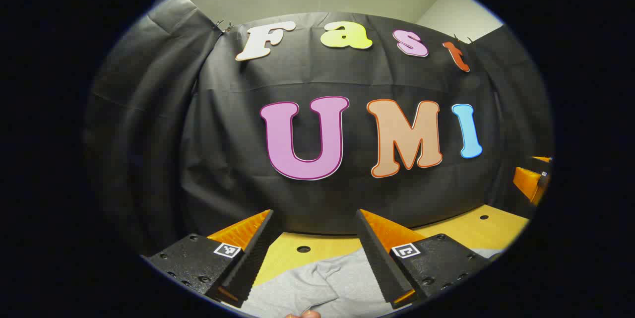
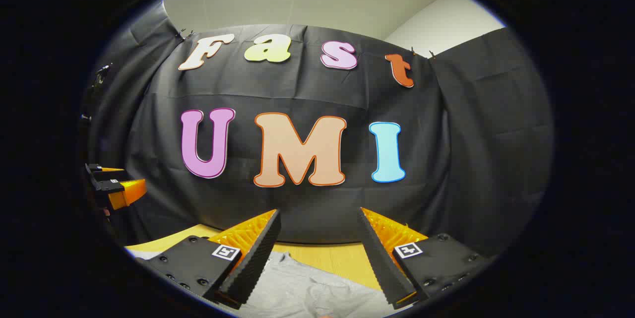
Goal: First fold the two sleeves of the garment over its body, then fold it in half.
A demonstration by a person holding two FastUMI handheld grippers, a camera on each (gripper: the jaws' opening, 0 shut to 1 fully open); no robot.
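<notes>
A light grey garment (image 1: 322, 283) lies rumpled on the yellow table (image 1: 317, 251), low in the left gripper view. My left gripper (image 1: 315, 219) hangs above it, open, with nothing between its fingers. The same grey garment (image 2: 307, 288) spreads below my right gripper (image 2: 320, 216), which is also open and holds nothing. Each gripper stands raised over the cloth and points toward the booth's back wall. The right gripper (image 1: 533, 179) shows far off at the right edge of the left gripper view. At the left edge of the right gripper view I see the left gripper (image 2: 116, 186).
The table has round holes (image 1: 303, 249) in its top, and black cloth hangs close behind its far edge. A fingertip (image 1: 305, 314) peeks in at the bottom of the left gripper view. The wooden tabletop (image 2: 337, 256) runs beyond the garment.
</notes>
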